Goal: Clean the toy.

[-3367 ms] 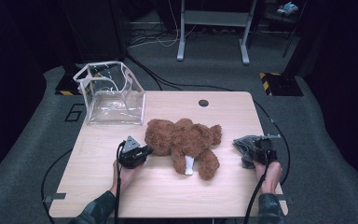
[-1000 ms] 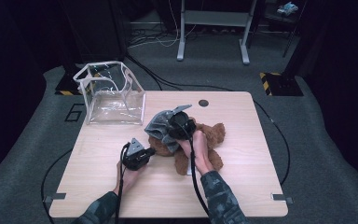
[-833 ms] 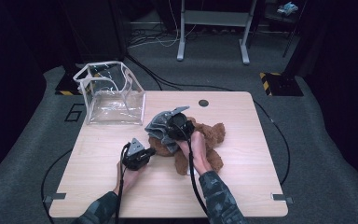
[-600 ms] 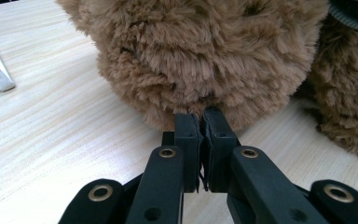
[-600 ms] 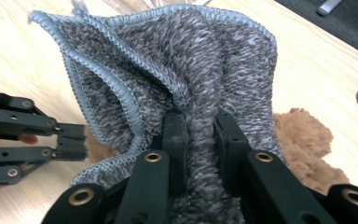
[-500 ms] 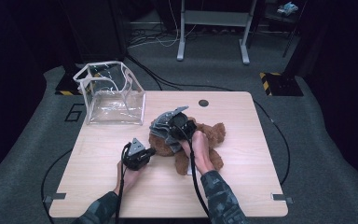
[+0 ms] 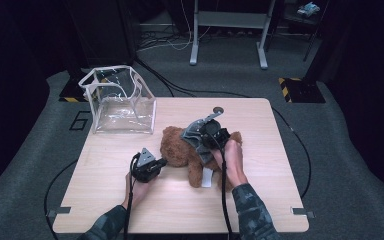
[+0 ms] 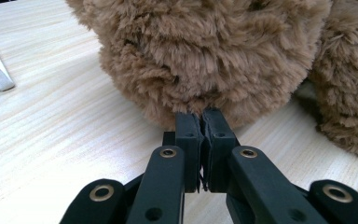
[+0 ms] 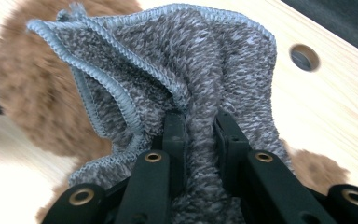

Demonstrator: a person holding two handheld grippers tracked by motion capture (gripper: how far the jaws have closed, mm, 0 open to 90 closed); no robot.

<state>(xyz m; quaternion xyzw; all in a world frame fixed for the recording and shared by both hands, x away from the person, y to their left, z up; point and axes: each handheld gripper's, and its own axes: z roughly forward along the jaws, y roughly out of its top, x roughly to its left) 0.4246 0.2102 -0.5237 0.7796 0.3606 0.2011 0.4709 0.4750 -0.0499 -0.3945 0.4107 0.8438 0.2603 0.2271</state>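
A brown teddy bear [image 7: 180, 150] lies on the wooden table [image 7: 280, 165]. My left gripper [image 7: 162, 161] is at the bear's left end. In the left gripper view its jaws [image 8: 199, 116] are pressed together, tips buried in the fur of the bear [image 8: 205, 51], pinching a little of it. My right gripper [image 7: 203, 137] hovers over the bear's middle. It is shut on a bunched grey knitted cloth [image 9: 182, 60], which rises between its jaws [image 9: 199, 119] and drapes over the bear [image 9: 23, 88]. From above, the cloth [image 7: 194, 134] covers part of the bear's body.
A clear plastic bag [image 7: 119, 100] stands open at the table's back left corner. There is a round hole [image 7: 218, 110] in the tabletop behind the bear. A white tag [image 7: 207, 177] hangs from the bear's near side. Metal stand legs [image 7: 195, 55] are on the floor beyond.
The right gripper came from the table's right side with the grey cloth to above the bear, then shifted a little rightward over it. The left gripper stayed at the bear's head.
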